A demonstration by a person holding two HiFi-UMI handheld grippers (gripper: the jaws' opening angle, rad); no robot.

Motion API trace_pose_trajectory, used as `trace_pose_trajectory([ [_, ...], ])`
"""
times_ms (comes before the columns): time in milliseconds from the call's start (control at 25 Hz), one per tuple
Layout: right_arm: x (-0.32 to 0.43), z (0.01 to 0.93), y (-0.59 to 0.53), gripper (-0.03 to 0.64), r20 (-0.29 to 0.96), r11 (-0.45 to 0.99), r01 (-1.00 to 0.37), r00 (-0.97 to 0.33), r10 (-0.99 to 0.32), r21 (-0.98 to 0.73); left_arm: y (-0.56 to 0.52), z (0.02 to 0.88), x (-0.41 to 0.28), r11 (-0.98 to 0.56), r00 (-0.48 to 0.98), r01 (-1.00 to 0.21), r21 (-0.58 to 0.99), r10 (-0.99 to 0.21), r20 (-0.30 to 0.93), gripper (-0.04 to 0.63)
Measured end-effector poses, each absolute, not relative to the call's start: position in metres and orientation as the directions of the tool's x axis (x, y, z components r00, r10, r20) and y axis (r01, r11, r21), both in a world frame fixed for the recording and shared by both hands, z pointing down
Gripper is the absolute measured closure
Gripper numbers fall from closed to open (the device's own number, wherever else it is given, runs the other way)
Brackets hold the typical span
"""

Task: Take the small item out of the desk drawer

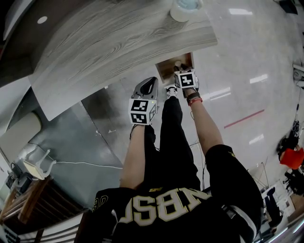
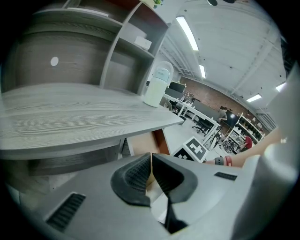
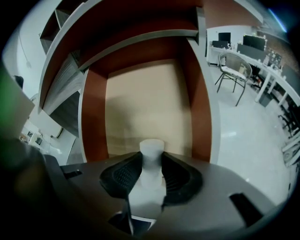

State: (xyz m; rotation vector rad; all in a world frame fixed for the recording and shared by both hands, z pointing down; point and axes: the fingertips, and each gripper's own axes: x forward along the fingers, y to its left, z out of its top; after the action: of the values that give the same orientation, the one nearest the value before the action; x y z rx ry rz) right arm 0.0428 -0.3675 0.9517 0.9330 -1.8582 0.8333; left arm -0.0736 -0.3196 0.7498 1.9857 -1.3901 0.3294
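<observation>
The desk drawer point(image 1: 167, 68) stands pulled out under the desk's right end, with red-brown walls point(image 3: 93, 117) and a pale bottom. My right gripper point(image 1: 184, 71) reaches down into it. In the right gripper view a small white item point(image 3: 152, 149) with a narrow neck stands between the jaws of my right gripper point(image 3: 152, 161), and both ribbed pads lie against its sides. My left gripper point(image 1: 152, 80) hangs left of the drawer, below the desk edge. Its jaws point(image 2: 151, 161) are nearly together with nothing between them.
The grey wood desk top point(image 1: 118, 38) carries a white jug-like appliance point(image 1: 185, 8) near its right end. Shelving point(image 2: 126, 51) rises behind the desk. A chair point(image 3: 234, 70) and more desks stand on the glossy floor to the right. The person's legs are below the grippers.
</observation>
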Motion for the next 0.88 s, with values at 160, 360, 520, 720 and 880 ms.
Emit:
trace_pose_trajectory([
  [160,0.047,0.94,-0.362,0.491,0.904,0.489,-0.858,-0.326,-0.278,-0.159,-0.316,0.739,-0.081,-0.187,0.379,-0.907,0.378,-0.754,0.536,0.581],
  [360,0.061,0.913,-0.363,0.491,0.889,0.464,-0.873,-0.324,-0.324,-0.149,-0.311,0.732,-0.085,-0.171,0.354,-0.919,0.356,-0.757,0.549,0.581],
  [520,0.064,0.885,-0.354,0.491,0.87,0.445,-0.883,-0.331,-0.366,-0.149,-0.296,0.723,-0.089,-0.17,0.348,-0.922,0.347,-0.756,0.554,0.581],
  [720,0.063,0.838,-0.347,0.491,0.833,0.421,-0.894,-0.346,-0.431,-0.153,-0.281,0.711,-0.094,-0.178,0.347,-0.924,0.338,-0.76,0.549,0.581],
  [880,0.058,0.797,-0.337,0.491,0.8,0.415,-0.898,-0.353,-0.484,-0.146,-0.269,0.698,-0.102,-0.171,0.338,-0.927,0.333,-0.767,0.545,0.581],
])
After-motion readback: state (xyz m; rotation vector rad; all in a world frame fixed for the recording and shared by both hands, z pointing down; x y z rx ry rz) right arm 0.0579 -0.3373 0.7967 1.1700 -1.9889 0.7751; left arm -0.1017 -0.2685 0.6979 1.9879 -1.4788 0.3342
